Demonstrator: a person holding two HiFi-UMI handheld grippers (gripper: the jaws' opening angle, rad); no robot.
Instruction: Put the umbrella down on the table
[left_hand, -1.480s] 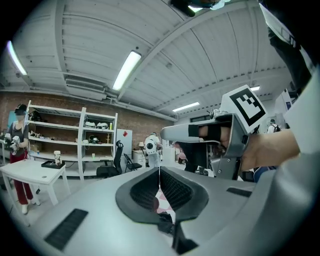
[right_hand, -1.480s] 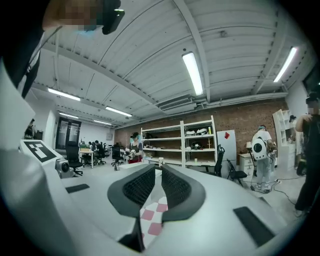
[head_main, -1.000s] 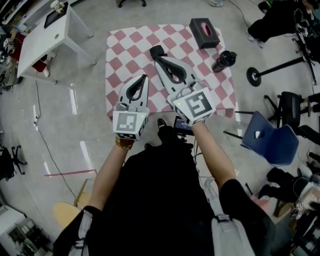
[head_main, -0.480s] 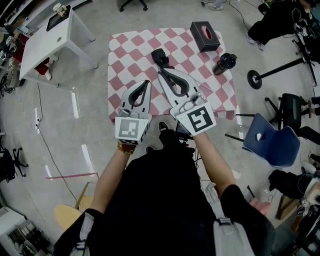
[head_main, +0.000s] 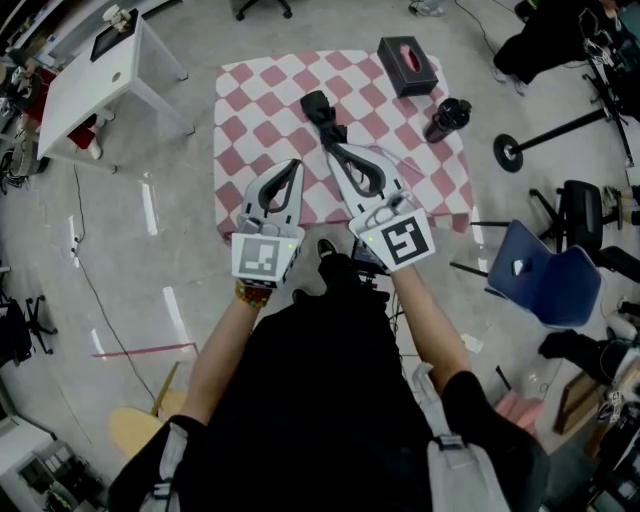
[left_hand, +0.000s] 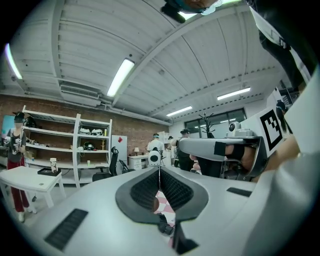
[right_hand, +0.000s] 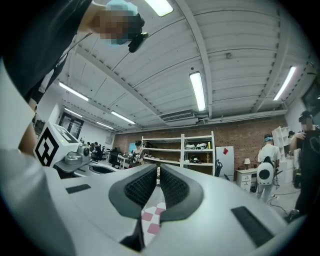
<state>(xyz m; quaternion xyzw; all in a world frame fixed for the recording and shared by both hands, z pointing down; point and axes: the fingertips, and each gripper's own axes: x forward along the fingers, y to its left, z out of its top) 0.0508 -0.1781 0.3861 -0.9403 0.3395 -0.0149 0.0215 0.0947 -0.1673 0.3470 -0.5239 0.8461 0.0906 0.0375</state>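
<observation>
Umbrella (head_main: 319, 110) lies on table (head_main: 250, 100) just beyond right tongs (head_main: 334, 150); left tongs (head_main: 294, 164) farther off; both pressed together.

The person's left forearm (head_main: 222, 338) and right forearm (head_main: 428, 318) stretch forward from the black-clad torso (head_main: 310, 400), bare and nearly parallel. The left tongs (head_main: 293, 164) sit ahead and left of the torso, jaws closed tip to tip. The right tongs (head_main: 334, 149) reach farther from the torso, angled slightly leftward, jaws also pressed together.
</observation>
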